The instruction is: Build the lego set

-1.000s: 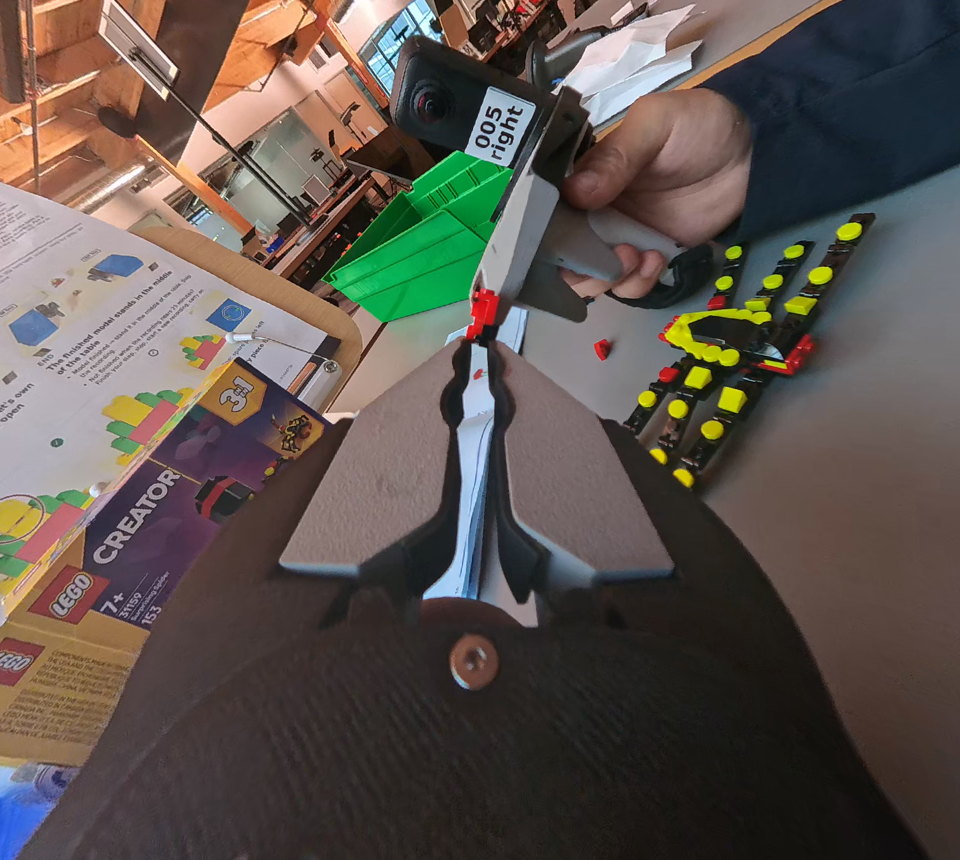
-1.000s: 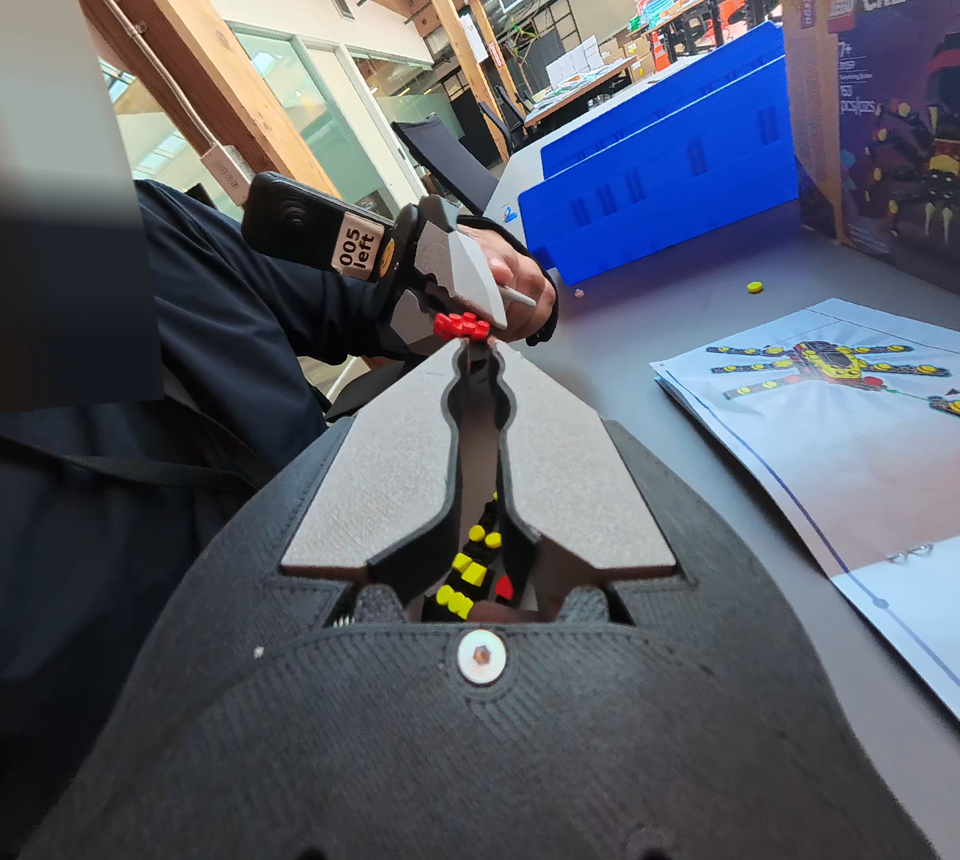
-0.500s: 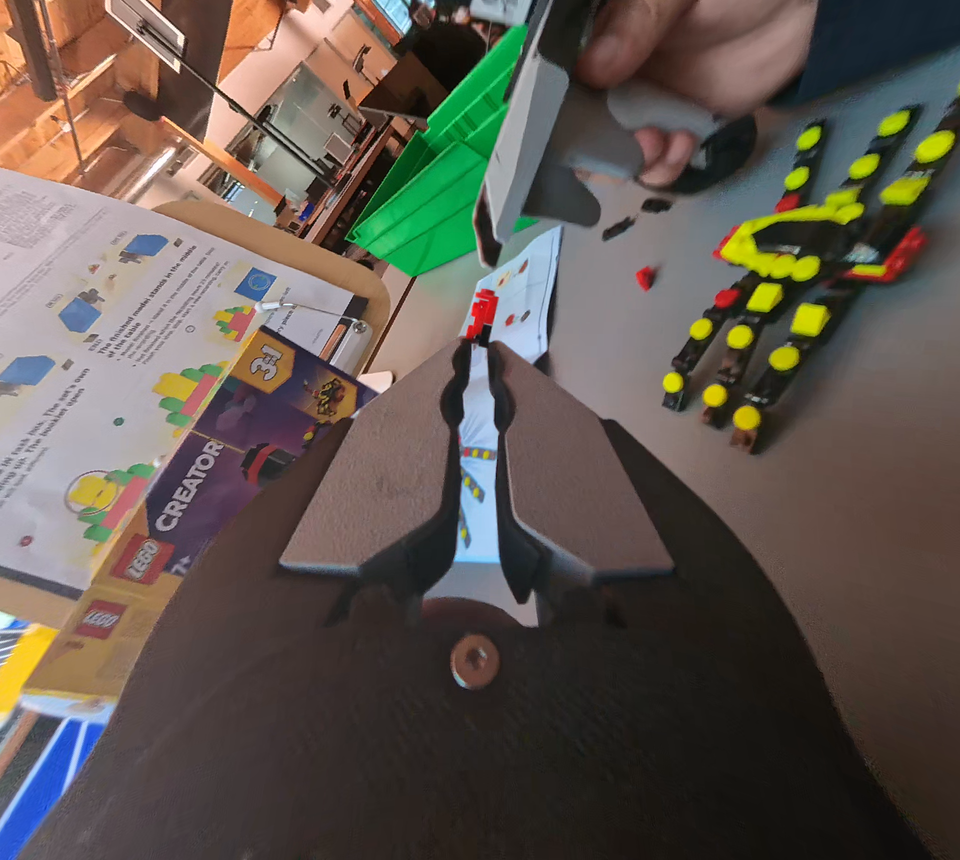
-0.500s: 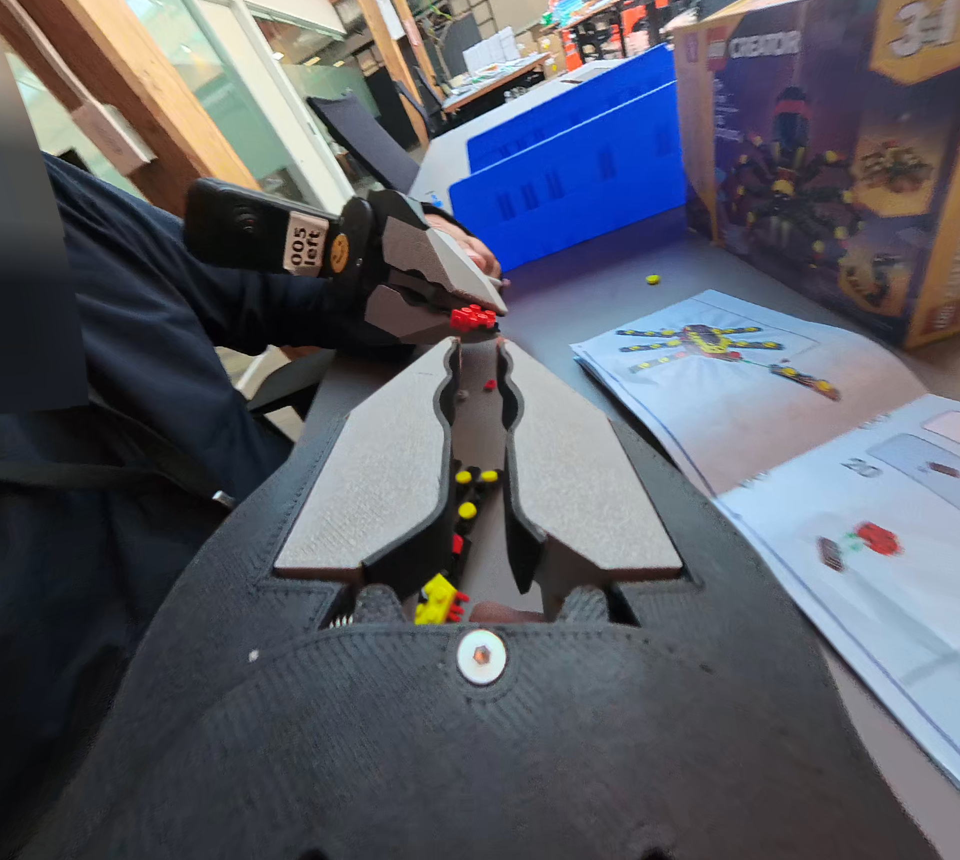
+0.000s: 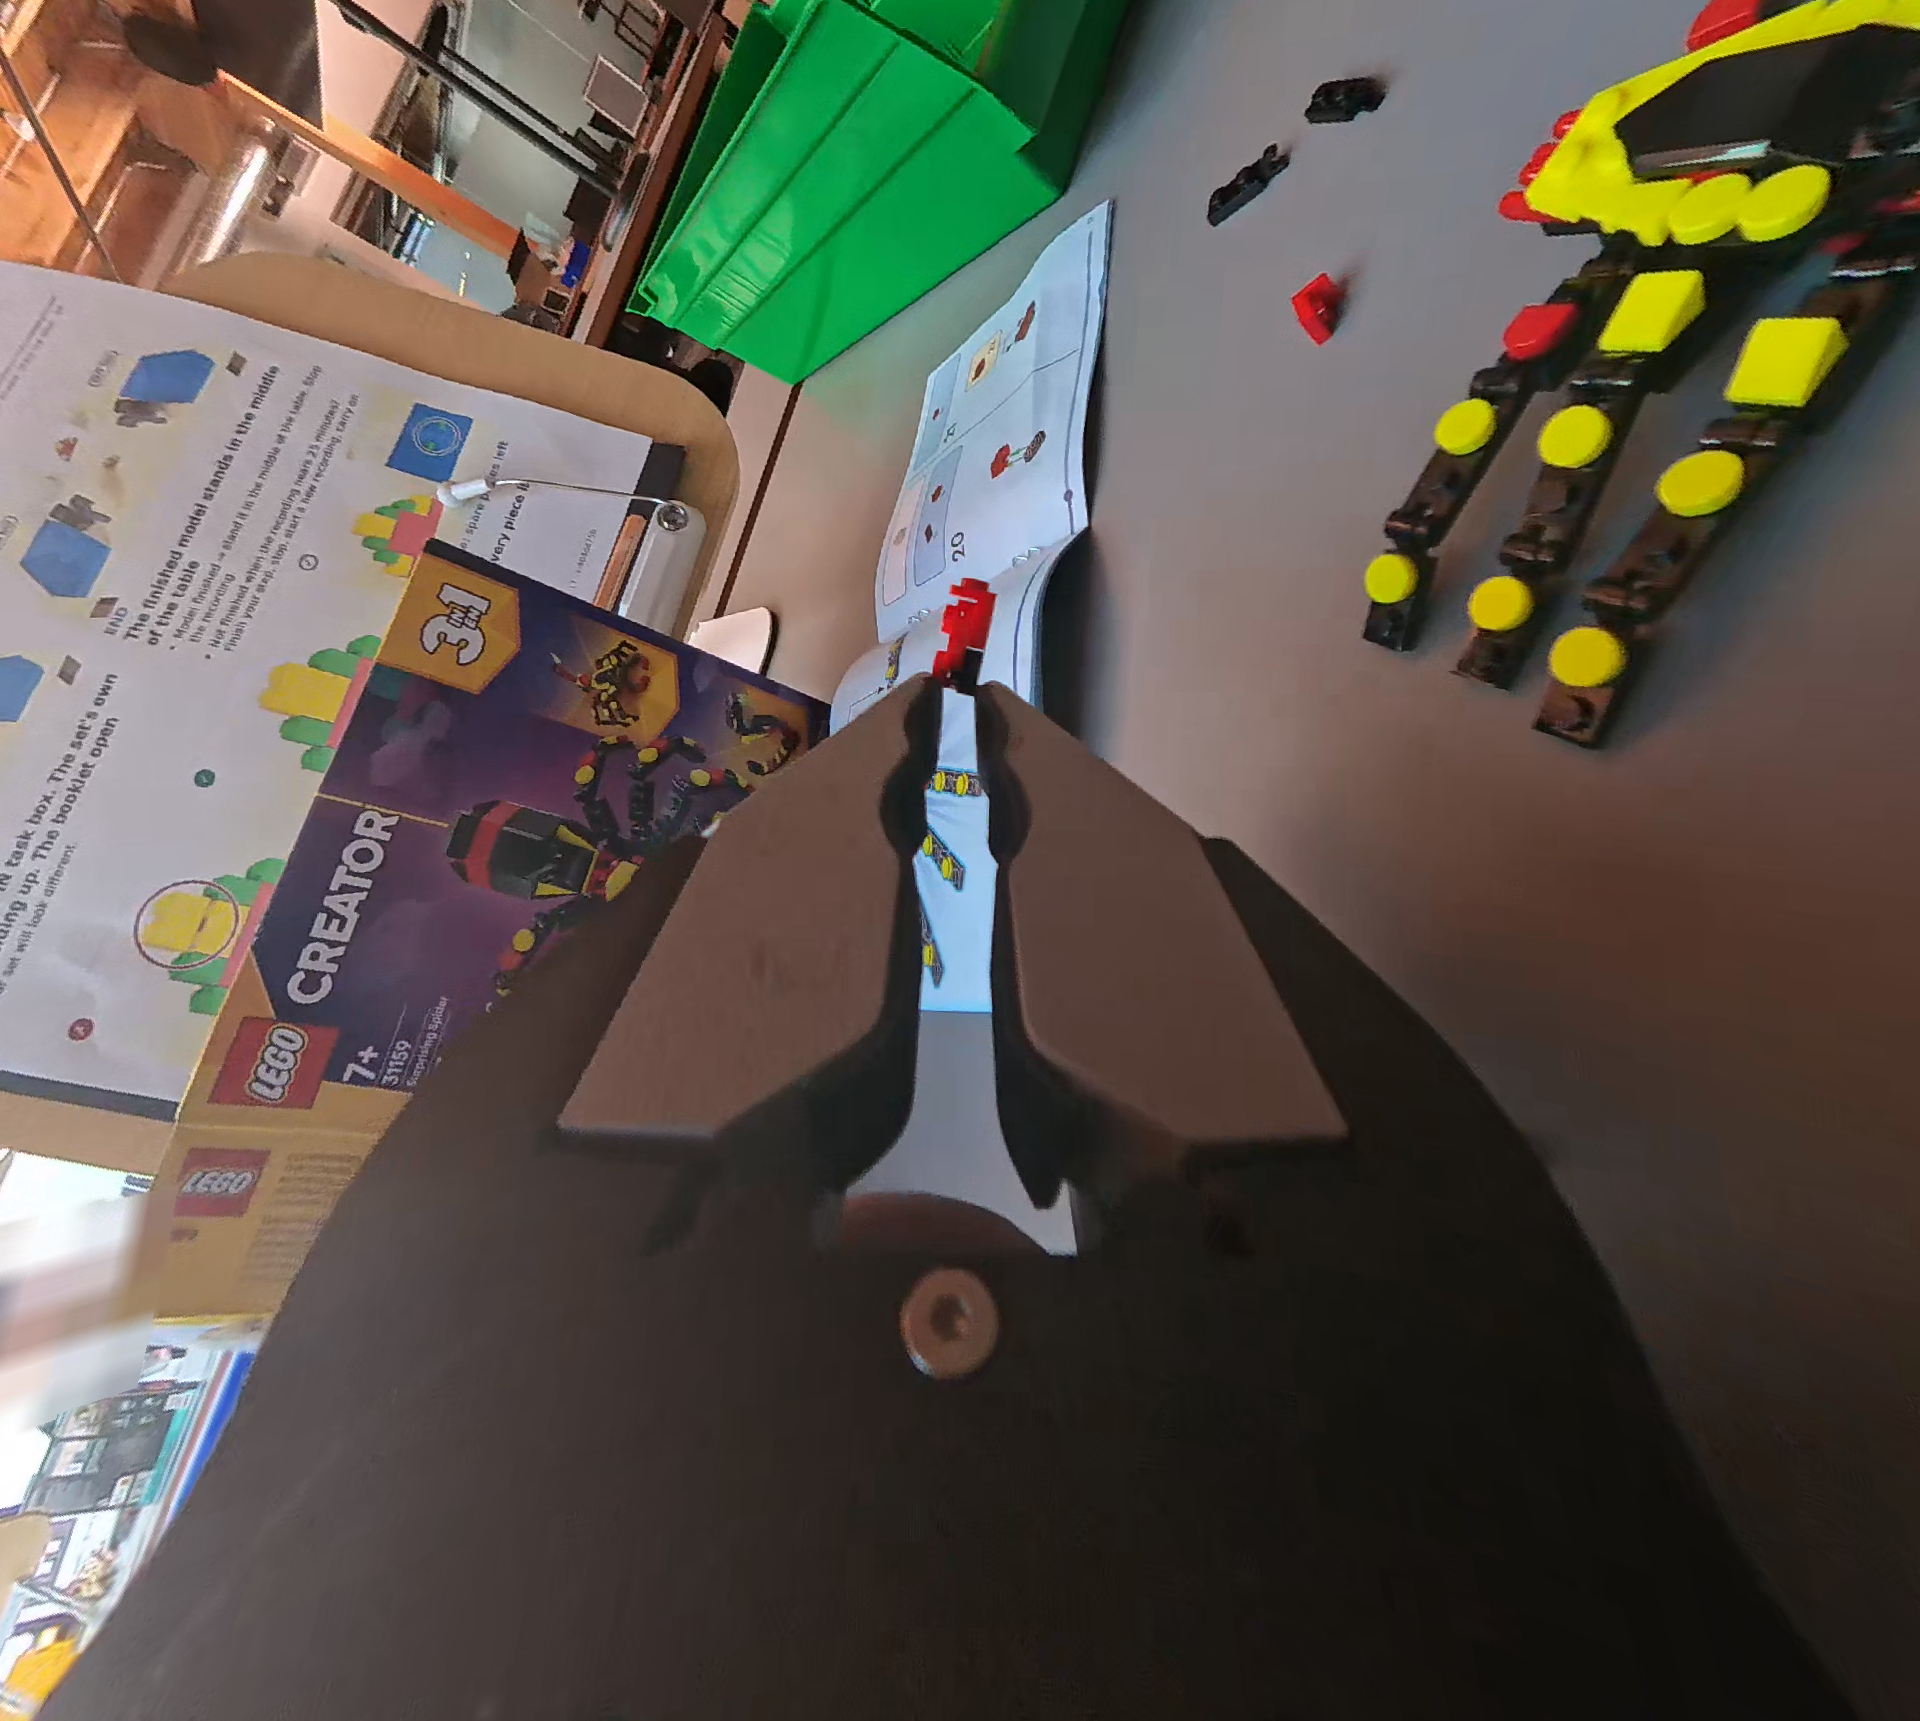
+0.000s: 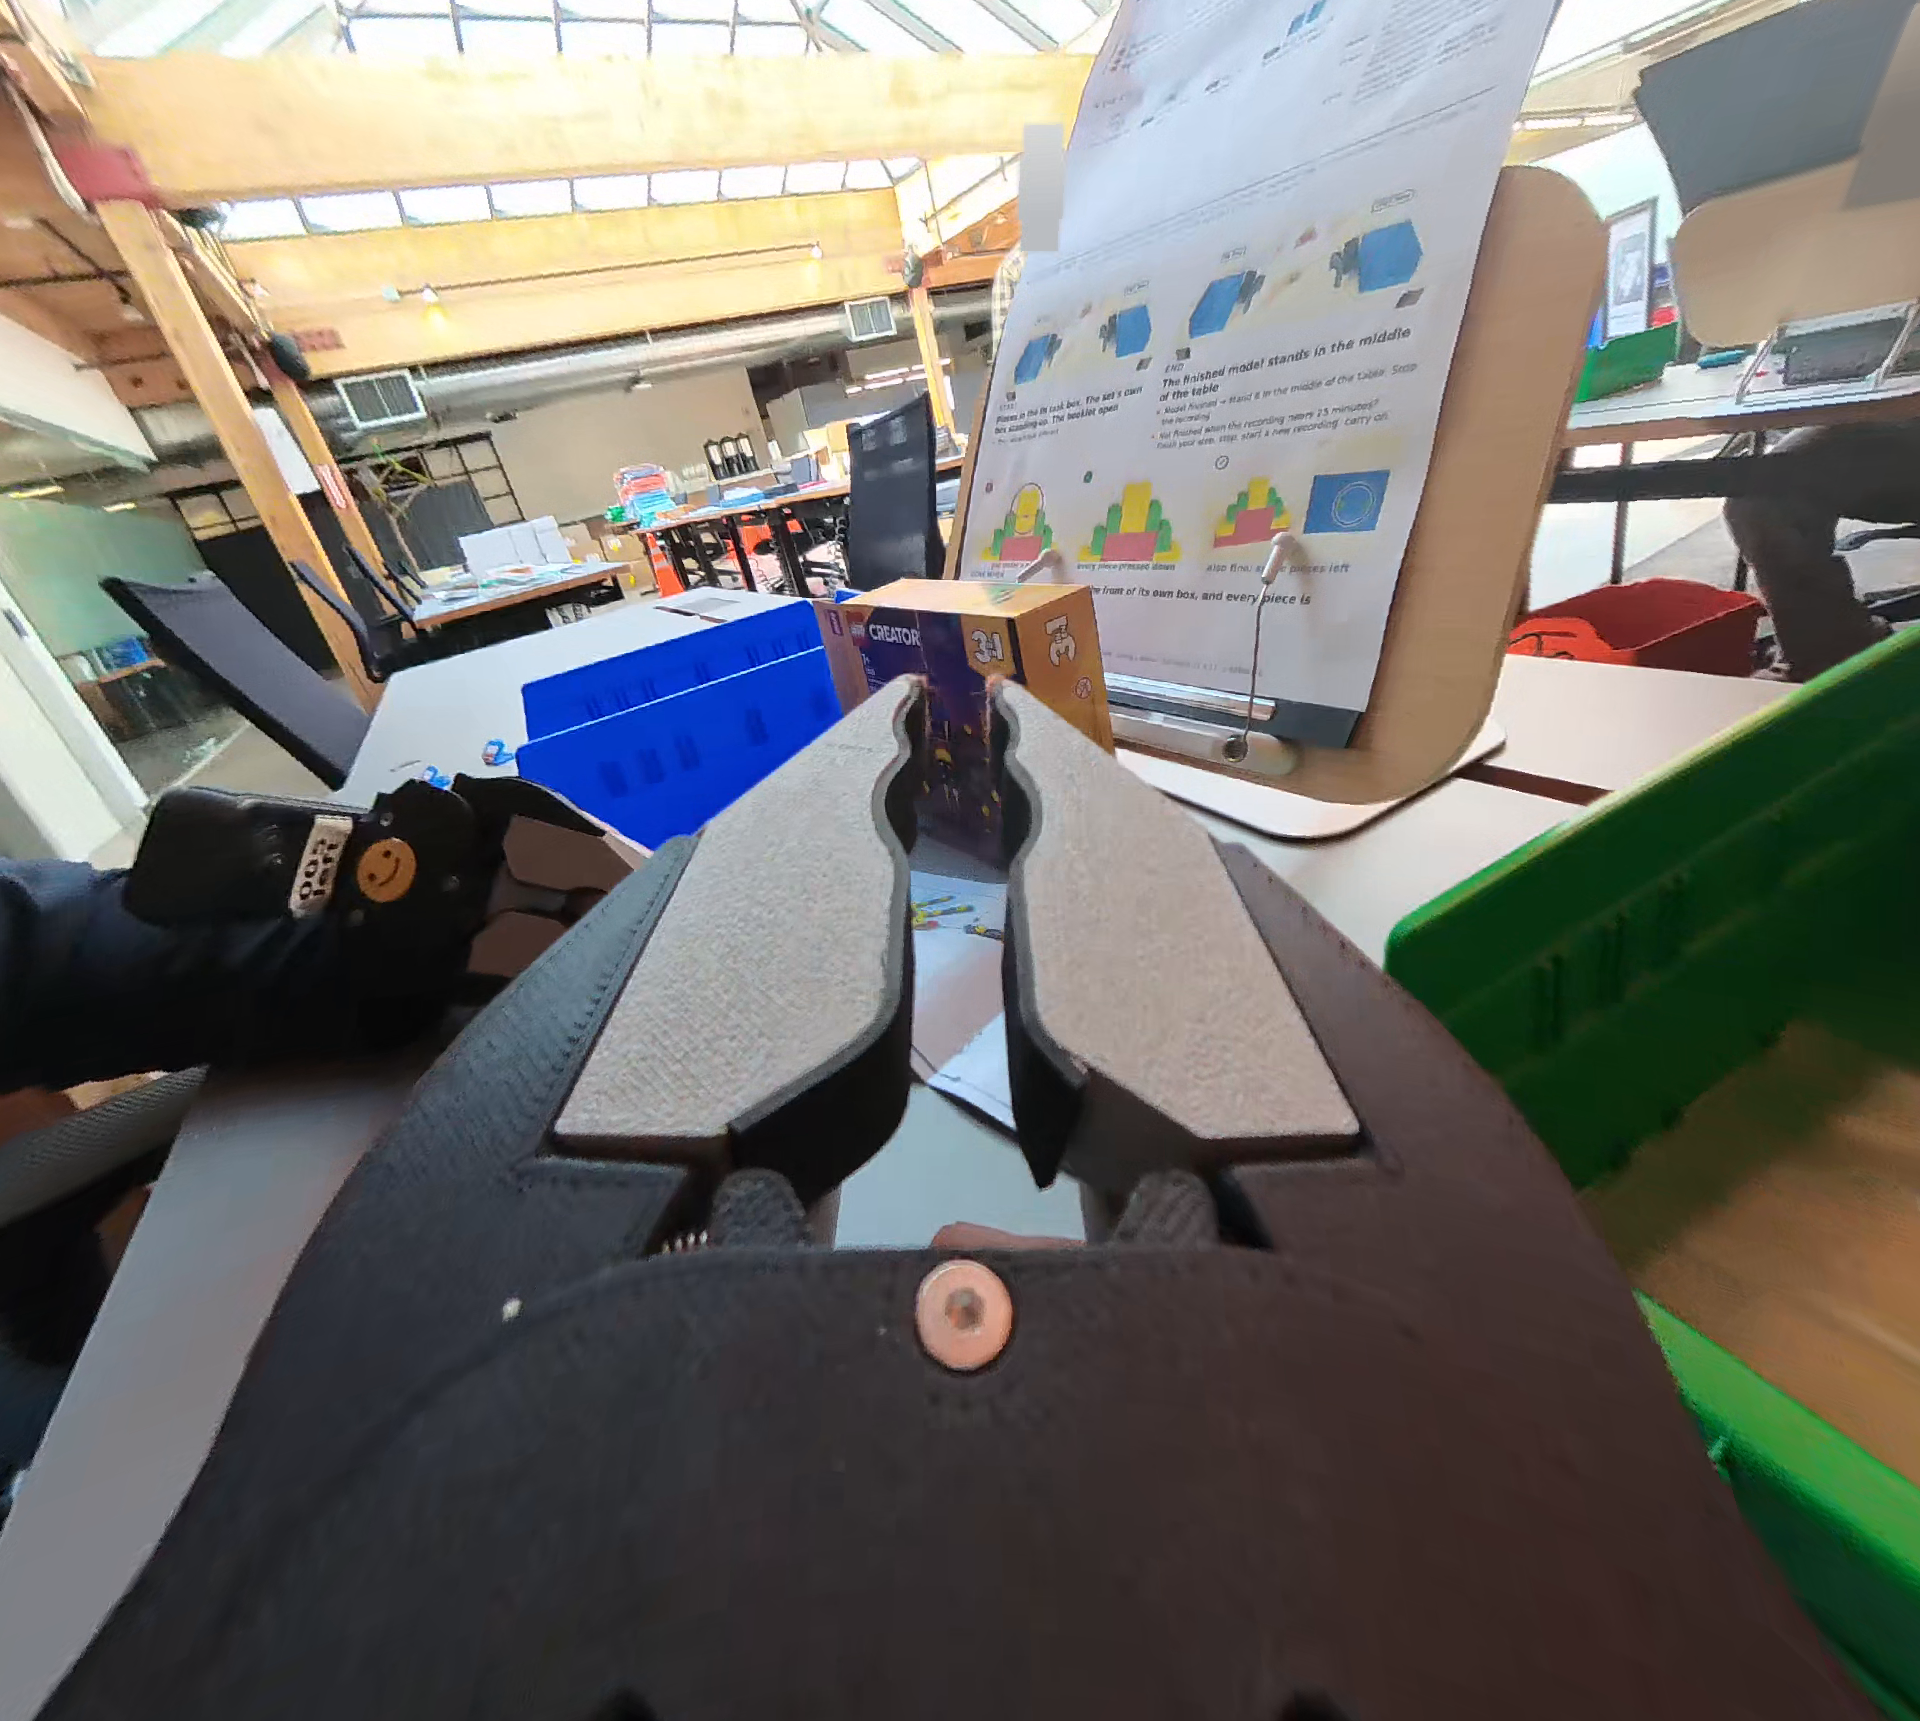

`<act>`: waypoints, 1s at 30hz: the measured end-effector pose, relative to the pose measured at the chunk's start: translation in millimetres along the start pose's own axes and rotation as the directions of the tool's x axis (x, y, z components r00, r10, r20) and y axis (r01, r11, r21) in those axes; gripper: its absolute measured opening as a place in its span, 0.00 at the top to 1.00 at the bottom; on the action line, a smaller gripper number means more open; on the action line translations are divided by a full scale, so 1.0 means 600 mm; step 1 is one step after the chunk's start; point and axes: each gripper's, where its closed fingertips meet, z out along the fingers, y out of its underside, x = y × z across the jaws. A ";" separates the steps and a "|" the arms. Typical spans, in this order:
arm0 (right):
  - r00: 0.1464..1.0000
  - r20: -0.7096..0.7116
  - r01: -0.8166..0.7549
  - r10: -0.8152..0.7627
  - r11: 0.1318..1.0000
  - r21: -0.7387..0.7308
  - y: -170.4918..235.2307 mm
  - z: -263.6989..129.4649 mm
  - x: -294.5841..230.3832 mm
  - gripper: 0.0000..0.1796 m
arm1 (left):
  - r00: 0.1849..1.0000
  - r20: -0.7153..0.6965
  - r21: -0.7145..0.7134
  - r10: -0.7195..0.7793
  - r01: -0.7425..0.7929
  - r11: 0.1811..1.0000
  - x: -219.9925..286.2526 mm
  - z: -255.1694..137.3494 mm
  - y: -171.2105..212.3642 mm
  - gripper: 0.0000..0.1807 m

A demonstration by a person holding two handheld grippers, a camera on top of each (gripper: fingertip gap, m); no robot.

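I have a small red lego piece (image 5: 964, 627) pinched at the very tips of my left claw (image 5: 954, 686); its long axis runs straight on from the fingers, pointing away from me over the open instruction booklet (image 5: 997, 466). To the right of that claw the partly built spider (image 5: 1662, 300) lies flat on the grey surface (image 5: 1299, 840), three black legs with yellow studs reaching back toward me. Between booklet and spider I count one loose red piece (image 5: 1317, 306) and two loose black pieces (image 5: 1247, 183). My right claw (image 6: 956, 684) is nearly closed with nothing in it, a narrow gap between the tips, aimed at the set's box (image 6: 966, 653). Green bin (image 6: 1662, 996) to its right, two blue bins (image 6: 675, 715) left.
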 end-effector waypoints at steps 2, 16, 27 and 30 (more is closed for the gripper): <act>1.000 0.012 -0.002 0.002 1.000 -0.011 0.004 0.003 -0.004 0.95 | 1.000 -0.002 -0.005 -0.011 0.011 1.000 0.000 0.001 0.003 0.98; 0.996 0.007 0.086 -0.086 0.992 -0.097 0.025 0.017 -0.016 0.96 | 1.000 -0.007 -0.015 -0.030 0.030 0.999 0.003 0.005 0.007 0.98; 0.997 0.016 0.077 -0.076 0.992 -0.099 0.027 0.018 -0.016 0.96 | 0.999 -0.010 -0.020 -0.034 0.033 0.999 0.004 0.006 0.009 0.98; 0.997 0.021 0.079 -0.078 0.991 -0.105 0.029 0.019 -0.018 0.96 | 0.999 -0.009 -0.018 -0.035 0.035 0.999 0.004 0.006 0.008 0.98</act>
